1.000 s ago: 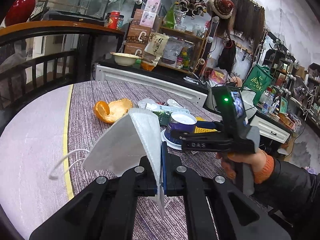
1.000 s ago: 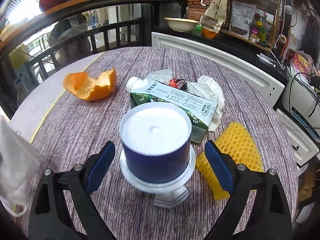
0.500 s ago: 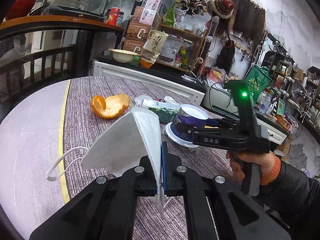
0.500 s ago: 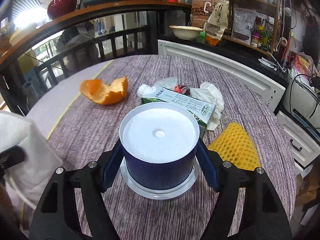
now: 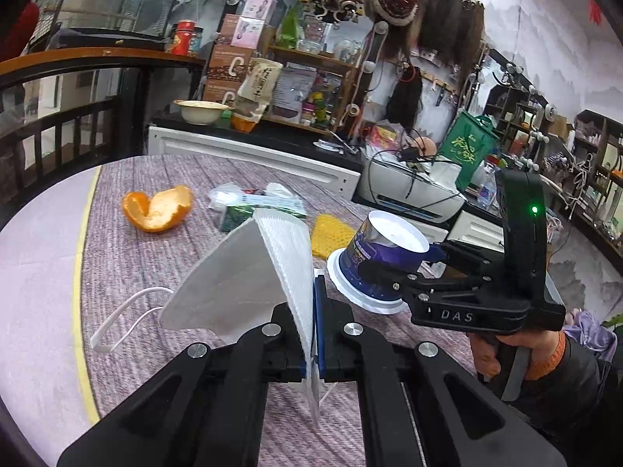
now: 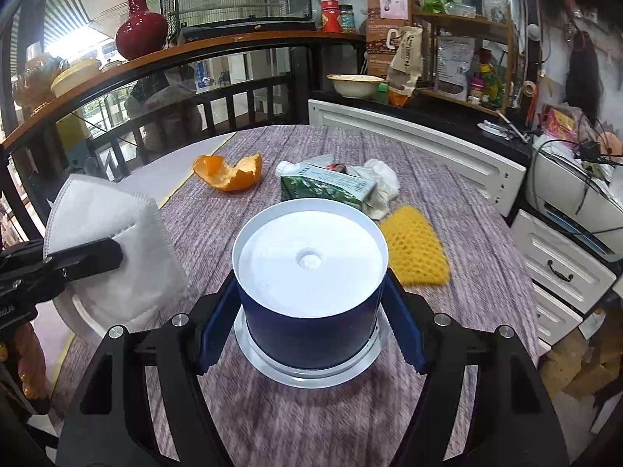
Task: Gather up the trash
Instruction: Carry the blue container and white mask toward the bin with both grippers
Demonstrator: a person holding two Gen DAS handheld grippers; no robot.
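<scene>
My left gripper (image 5: 311, 334) is shut on a white face mask (image 5: 249, 272) and holds it above the table; the mask also shows in the right wrist view (image 6: 113, 249). My right gripper (image 6: 309, 319) is shut on an upside-down blue and white cup (image 6: 311, 272), lifted off the table and tilted in the left wrist view (image 5: 383, 268). On the purple striped tablecloth (image 6: 311, 408) lie an orange peel (image 6: 229, 173), a green carton (image 6: 327, 188), a crumpled white tissue (image 6: 379, 185) and a yellow foam net (image 6: 414, 251).
A white cabinet (image 6: 428, 148) and a printer (image 5: 412, 190) stand past the table's far edge. A dark railing (image 6: 155, 124) runs on the left. A drawer unit (image 6: 564, 264) is at the right. Shelves with goods fill the back.
My right gripper closed on the blue cup and lifted it off the table, tilting it. My left gripper kept hold of the mask and rose slightly.
</scene>
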